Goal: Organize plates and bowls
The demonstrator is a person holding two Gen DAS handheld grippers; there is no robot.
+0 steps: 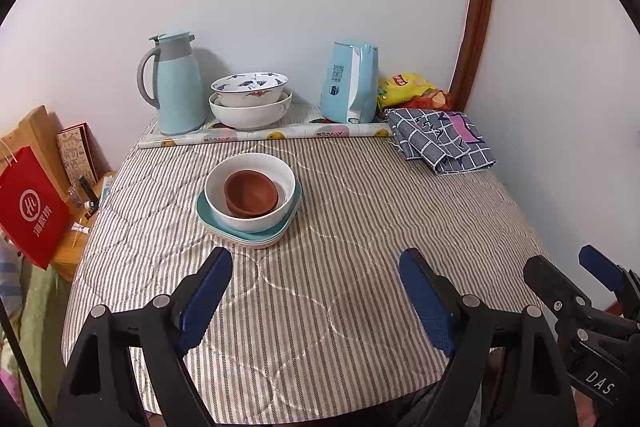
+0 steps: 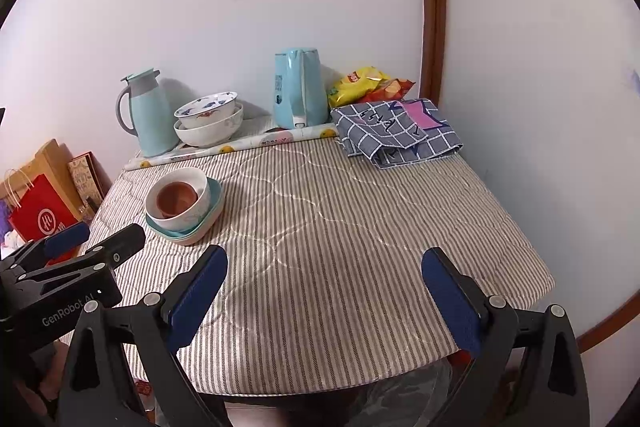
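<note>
We see a brown bowl (image 1: pixel 251 193) nested in a white bowl (image 1: pixel 250 195) atop stacked plates (image 1: pixel 256 239) mid-surface (image 1: pixel 360 227), a patterned bowl (image 1: pixel 249 87) inside another white bowl (image 1: pixel 250 115) at the wall, left claw (image 1: pixel 316 267) and right claw (image 2: pixel 324 267) both spread, empty.

**Stacked dishes on a striped table**

The right gripper (image 2: pixel 322 287) hangs over the striped cloth (image 2: pixel 340 227), jaws wide and empty. A brown bowl (image 2: pixel 176 198) sits inside a white bowl (image 2: pixel 180 201) on teal plates (image 2: pixel 200 227). Behind stand a jug (image 2: pixel 146 115), two nested bowls (image 2: pixel 210 121) and a kettle (image 2: pixel 298 89).
</note>
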